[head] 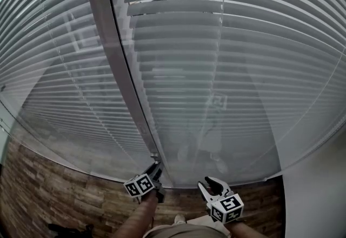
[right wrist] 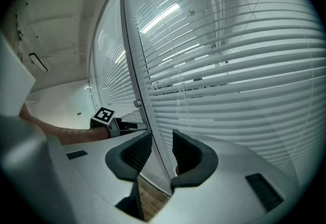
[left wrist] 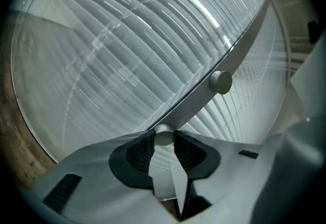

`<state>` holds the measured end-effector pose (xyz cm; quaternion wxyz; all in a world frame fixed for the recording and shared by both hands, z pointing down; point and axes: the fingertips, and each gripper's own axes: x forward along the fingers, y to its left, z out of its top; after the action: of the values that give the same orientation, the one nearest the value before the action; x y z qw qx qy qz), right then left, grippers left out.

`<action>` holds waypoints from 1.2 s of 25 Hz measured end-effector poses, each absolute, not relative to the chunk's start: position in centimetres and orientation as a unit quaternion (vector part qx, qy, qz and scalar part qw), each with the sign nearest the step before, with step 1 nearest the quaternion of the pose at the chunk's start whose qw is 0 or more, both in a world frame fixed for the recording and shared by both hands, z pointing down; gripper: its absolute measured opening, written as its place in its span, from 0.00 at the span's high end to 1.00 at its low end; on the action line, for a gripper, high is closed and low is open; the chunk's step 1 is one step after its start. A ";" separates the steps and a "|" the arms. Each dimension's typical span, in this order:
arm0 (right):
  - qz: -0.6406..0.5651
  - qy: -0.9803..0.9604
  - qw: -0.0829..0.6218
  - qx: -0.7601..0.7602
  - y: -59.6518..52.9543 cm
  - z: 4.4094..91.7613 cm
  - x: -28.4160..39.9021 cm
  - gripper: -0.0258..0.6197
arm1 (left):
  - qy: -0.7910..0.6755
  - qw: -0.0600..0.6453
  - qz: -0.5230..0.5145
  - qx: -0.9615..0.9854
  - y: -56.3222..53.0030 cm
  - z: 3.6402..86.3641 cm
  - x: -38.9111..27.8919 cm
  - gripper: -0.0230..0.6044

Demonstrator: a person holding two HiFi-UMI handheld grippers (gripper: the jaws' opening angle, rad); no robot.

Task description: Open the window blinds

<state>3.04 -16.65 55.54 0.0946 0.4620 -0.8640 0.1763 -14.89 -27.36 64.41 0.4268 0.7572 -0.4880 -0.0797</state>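
Across both glass panes (head: 65, 123), upper left to right edge of the head view: window blinds (head: 232, 64), slats level, long axis side to side. Between the panes, a grey frame post (head: 114, 64) slanting from top centre down to bottom centre. At its foot, bottom centre: left gripper (head: 155, 166), aimed forward at the post and slightly downward, forearm (head: 138, 215) rising from the bottom edge, pinching a small round knob (left wrist: 163, 135) between both pads. Just right of it: right gripper (right wrist: 162, 139), same aim, close to the glass, jaws spread, nothing between.
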 end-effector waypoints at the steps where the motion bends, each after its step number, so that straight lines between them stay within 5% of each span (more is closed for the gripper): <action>1: 0.176 -0.864 0.095 0.461 -16.7 55.6 3.0 0.77 | -0.482 0.433 -0.088 0.757 -27.4 64.4 -14.9 0.75; 18: 0.174 -0.866 0.097 0.459 -16.6 55.5 2.8 0.77 | -0.406 0.497 -0.211 0.737 -27.5 64.4 -14.9 0.75; 30: 0.171 -0.865 0.098 0.461 -16.4 55.6 3.3 0.77 | -0.508 0.314 0.018 0.802 -26.9 64.7 -15.3 0.60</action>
<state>3.25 -16.40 55.56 0.0978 0.4613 -0.8651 0.1710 -15.35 -26.94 64.70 0.3138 0.8017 -0.5085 0.0179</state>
